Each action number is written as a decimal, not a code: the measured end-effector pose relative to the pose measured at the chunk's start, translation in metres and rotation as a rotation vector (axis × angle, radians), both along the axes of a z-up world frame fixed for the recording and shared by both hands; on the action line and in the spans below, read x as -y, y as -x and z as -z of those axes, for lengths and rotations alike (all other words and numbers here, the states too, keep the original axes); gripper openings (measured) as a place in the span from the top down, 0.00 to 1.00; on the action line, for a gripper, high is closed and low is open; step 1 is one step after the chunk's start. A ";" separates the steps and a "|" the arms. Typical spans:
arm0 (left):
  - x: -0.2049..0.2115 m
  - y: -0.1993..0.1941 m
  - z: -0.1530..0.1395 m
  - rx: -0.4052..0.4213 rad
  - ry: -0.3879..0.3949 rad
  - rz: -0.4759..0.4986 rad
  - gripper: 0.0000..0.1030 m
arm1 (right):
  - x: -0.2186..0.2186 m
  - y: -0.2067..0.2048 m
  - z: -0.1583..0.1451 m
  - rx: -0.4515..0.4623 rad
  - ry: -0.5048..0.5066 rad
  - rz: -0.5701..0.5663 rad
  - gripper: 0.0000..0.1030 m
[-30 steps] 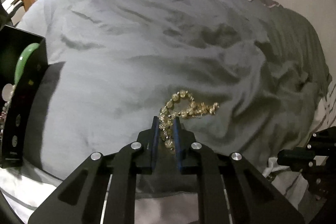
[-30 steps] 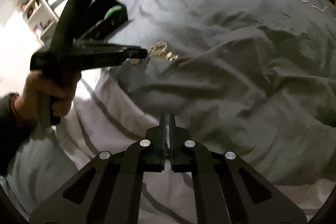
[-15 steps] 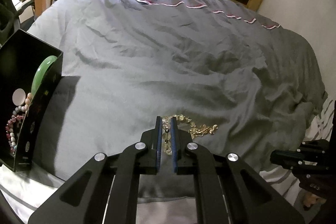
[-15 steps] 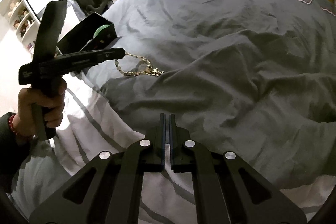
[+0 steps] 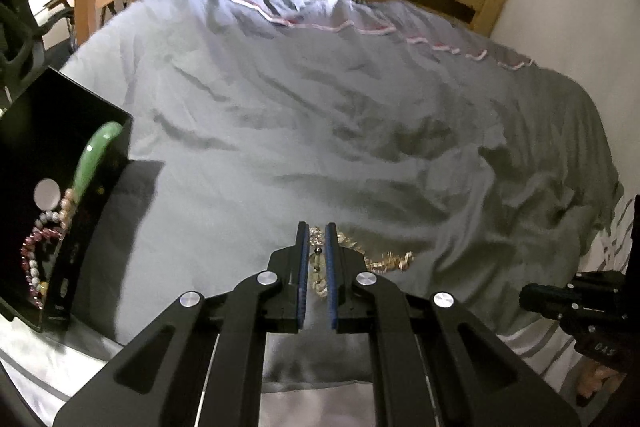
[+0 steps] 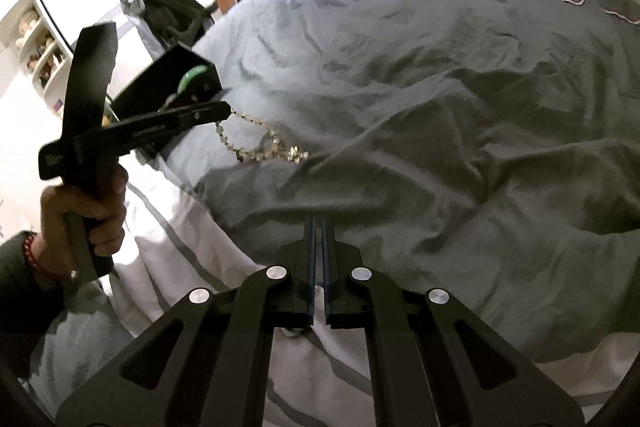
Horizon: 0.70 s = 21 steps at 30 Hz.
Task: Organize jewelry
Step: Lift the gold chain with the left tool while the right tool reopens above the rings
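Your left gripper [image 5: 316, 227] has its jaws clamped on the gold bead necklace [image 6: 256, 143]; one end sits between them, the rest trails ahead and right onto the grey duvet [image 5: 320, 131]. The black jewelry box [image 5: 60, 163] stands left of the jaws. Your right gripper [image 6: 319, 223] has its jaws pressed together, holding nothing.

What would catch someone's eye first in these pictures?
Probably the gold beaded necklace, pinched in the left claw and partly lifted, its far end trailing on the grey duvet. Next, the open black jewelry box to the left holding a green bangle and beaded strands. The right claw hangs shut and empty.
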State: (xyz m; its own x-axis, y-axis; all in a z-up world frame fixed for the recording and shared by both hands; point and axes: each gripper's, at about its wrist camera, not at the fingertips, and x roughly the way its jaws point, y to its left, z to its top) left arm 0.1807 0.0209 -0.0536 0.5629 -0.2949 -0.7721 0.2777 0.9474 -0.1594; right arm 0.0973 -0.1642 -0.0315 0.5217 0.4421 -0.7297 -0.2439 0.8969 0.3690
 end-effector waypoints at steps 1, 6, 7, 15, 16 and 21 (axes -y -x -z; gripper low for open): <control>-0.002 0.000 -0.003 0.008 0.010 -0.006 0.93 | 0.002 0.001 -0.003 0.017 -0.012 0.006 0.96; -0.009 0.004 -0.022 0.065 0.035 -0.022 0.93 | 0.007 0.004 -0.014 0.069 -0.035 0.032 0.96; -0.009 0.005 -0.025 0.073 0.035 -0.022 0.93 | 0.008 0.004 -0.015 0.074 -0.036 0.035 0.96; -0.013 0.017 -0.041 0.123 0.031 -0.024 0.93 | 0.003 0.012 -0.030 0.166 0.013 0.038 0.96; -0.014 0.017 -0.041 0.122 0.028 -0.023 0.93 | 0.002 0.011 -0.029 0.152 0.014 0.016 0.96; -0.018 0.019 -0.044 0.126 0.020 -0.034 0.93 | -0.027 0.012 -0.007 -0.019 0.108 -0.224 0.79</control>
State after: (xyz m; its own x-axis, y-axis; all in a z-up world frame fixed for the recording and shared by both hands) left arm 0.1615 0.0385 -0.0101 0.6652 -0.2882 -0.6888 0.2643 0.9537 -0.1438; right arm 0.0854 -0.1373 -0.0241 0.4054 0.4643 -0.7874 -0.4351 0.8556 0.2805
